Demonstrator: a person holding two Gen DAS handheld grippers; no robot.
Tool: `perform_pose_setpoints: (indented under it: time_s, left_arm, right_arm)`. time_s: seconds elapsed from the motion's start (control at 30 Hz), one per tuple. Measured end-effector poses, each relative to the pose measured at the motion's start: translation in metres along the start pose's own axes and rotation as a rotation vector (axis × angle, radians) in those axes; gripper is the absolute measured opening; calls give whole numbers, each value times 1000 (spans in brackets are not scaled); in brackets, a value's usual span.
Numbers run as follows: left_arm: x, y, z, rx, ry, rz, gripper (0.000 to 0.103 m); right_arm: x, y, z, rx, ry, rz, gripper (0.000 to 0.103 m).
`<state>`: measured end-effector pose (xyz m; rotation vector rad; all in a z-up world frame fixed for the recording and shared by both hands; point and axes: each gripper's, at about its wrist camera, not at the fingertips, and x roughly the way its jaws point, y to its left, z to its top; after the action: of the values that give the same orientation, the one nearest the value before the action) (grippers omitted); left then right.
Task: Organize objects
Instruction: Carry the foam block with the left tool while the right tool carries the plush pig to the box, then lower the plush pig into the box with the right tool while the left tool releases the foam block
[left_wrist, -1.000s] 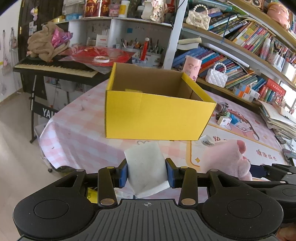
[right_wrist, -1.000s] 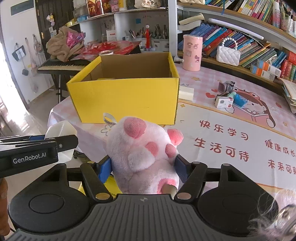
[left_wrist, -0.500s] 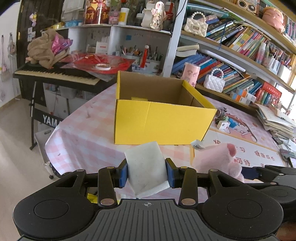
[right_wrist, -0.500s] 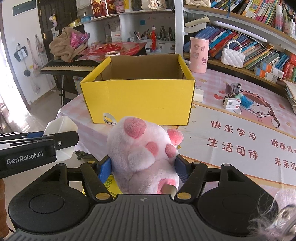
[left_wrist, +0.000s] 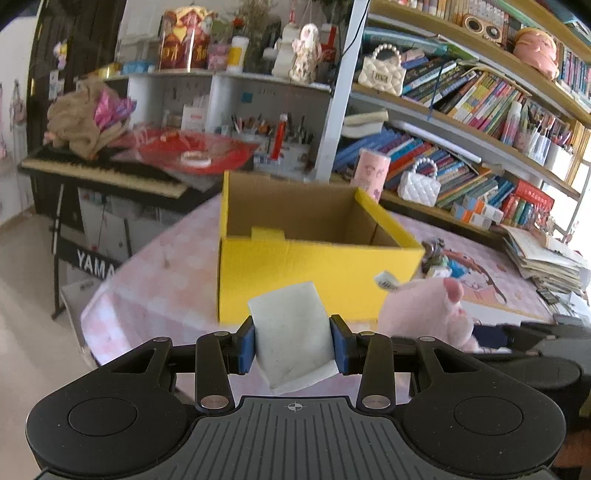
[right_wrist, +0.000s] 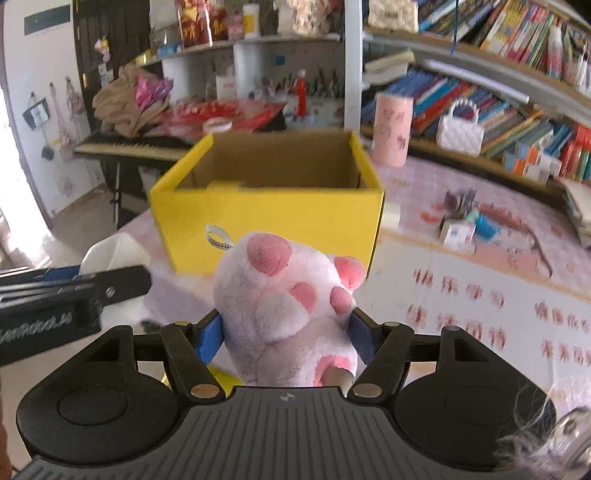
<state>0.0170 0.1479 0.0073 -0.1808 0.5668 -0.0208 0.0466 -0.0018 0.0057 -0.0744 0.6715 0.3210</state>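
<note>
An open yellow cardboard box (left_wrist: 317, 273) stands on the pink checked tablecloth (left_wrist: 159, 280); it also shows in the right wrist view (right_wrist: 273, 218). My left gripper (left_wrist: 293, 345) is shut on a white foam pad (left_wrist: 291, 332) and holds it in front of the box, above its near wall. My right gripper (right_wrist: 286, 338) is shut on a pink plush pig (right_wrist: 284, 302), held in the air before the box. The pig also shows at the right of the left wrist view (left_wrist: 424, 314). The left gripper's arm with the pad shows at the left of the right wrist view (right_wrist: 70, 295).
A pink cylinder (right_wrist: 391, 133) and a white handbag (right_wrist: 460, 131) stand behind the box. Small toys and boxes (right_wrist: 461, 225) lie on the table to the right. Bookshelves (left_wrist: 480, 122) line the back. A keyboard piano (left_wrist: 99, 173) stands left of the table.
Both grippers have risen and drawn back from the box, so I now see further into it. Each still holds its object.
</note>
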Motion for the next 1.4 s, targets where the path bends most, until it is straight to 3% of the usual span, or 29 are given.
perform_pose_setpoints:
  time_s: [0.4, 0.67, 1.1, 1.4]
  left_arm:
    - [52, -20, 69, 68, -115, 20, 39]
    - [109, -37, 91, 84, -95, 32, 39]
    - [173, -45, 72, 93, 106, 90, 39]
    - [181, -39, 66, 62, 148, 107, 39]
  right_arm:
    - [36, -36, 84, -20, -149, -8, 67]
    - [82, -66, 136, -33, -199, -16, 67]
    - [169, -60, 154, -145, -51, 86, 67]
    - [209, -46, 158, -230, 74, 134, 67]
